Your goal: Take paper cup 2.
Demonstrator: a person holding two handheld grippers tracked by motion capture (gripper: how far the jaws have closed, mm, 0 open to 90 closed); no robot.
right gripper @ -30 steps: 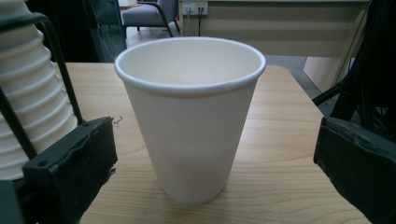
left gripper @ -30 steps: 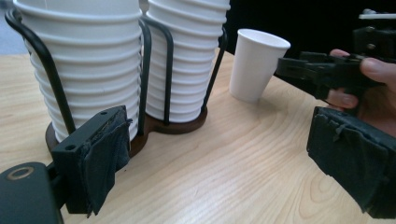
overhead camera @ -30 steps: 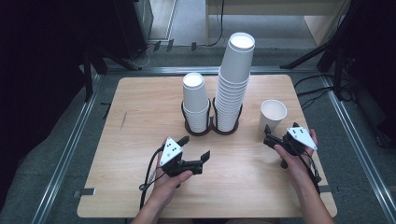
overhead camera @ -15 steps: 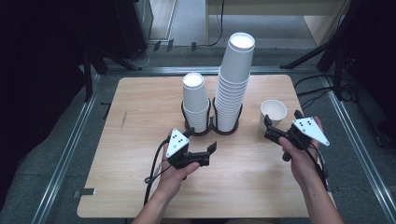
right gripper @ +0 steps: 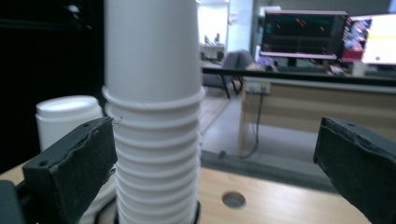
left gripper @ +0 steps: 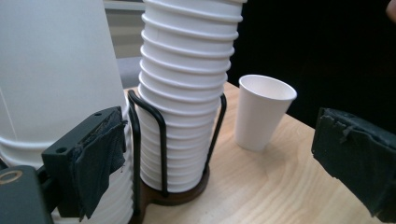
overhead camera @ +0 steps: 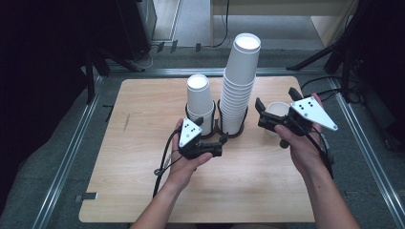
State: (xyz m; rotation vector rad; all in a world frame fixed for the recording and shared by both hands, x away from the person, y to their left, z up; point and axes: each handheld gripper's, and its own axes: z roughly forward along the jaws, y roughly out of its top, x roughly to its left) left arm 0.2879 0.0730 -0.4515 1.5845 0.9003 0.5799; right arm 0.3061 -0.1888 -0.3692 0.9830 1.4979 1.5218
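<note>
right gripper (overhead camera: 273, 114) jaws wide, empty, aimed at tall cup stack (overhead camera: 240, 86), which sits in its wire holder (overhead camera: 229, 125) at 12 o'clock of table (overhead camera: 143, 191). left gripper (overhead camera: 216, 143) jaws just been opening, nothing between, at 6 of short stack (overhead camera: 199, 100). risk: a jaw bumps the tall stack, tips it; or knocks single cup (overhead camera: 278, 112), just behind the right jaws. no readable writing.

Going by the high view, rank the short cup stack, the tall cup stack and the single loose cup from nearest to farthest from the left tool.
1. Short cup stack: just beyond the left tool, in the left holder.
2. Tall cup stack: next holder to the right, slightly farther.
3. Single loose cup: farthest, standing on the table by the right tool.
</note>
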